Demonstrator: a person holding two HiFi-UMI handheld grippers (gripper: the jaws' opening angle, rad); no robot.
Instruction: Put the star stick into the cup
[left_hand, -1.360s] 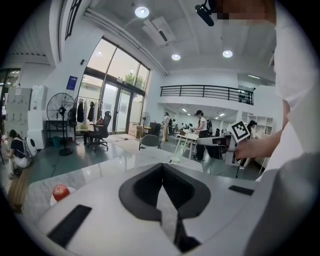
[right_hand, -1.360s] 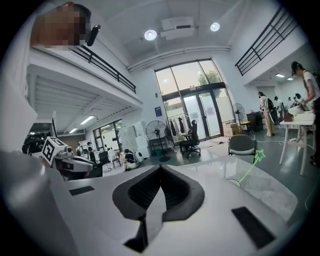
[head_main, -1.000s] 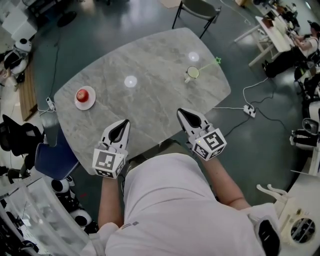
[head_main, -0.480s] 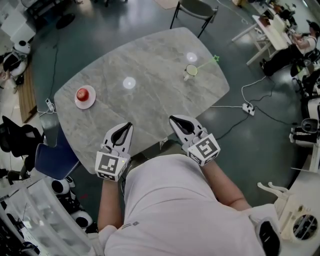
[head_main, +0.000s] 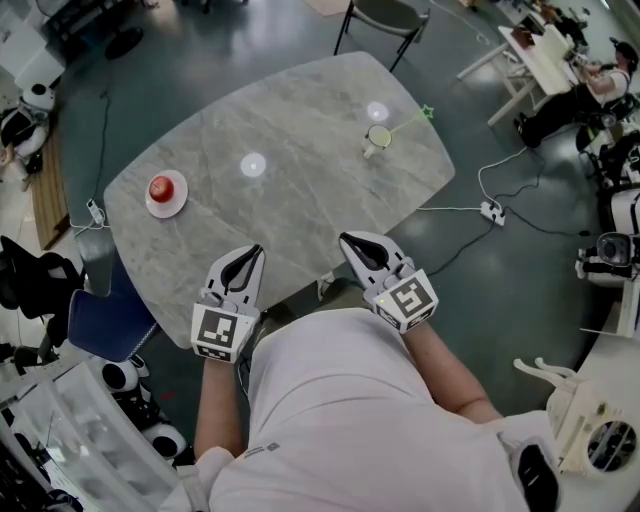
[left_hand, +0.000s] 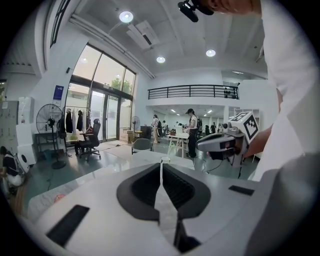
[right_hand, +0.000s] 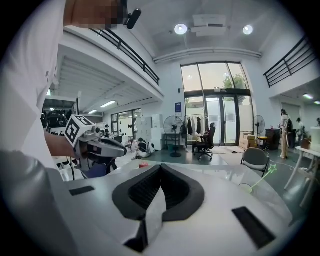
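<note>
Left tongs (head_main: 252, 252), right tongs (head_main: 350, 240): both pressed together, empty, side by side over near table (head_main: 300, 190) edge, pointing forward.

Left tool (head_main: 252, 250) jaws together, right tool (head_main: 347, 240) likewise (both pointing forward), held side by side

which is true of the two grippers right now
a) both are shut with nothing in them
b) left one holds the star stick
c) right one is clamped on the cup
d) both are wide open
a: the left gripper and right gripper each show jaws together with nothing between them, while the cup and star stick sit far off across the table.
</note>
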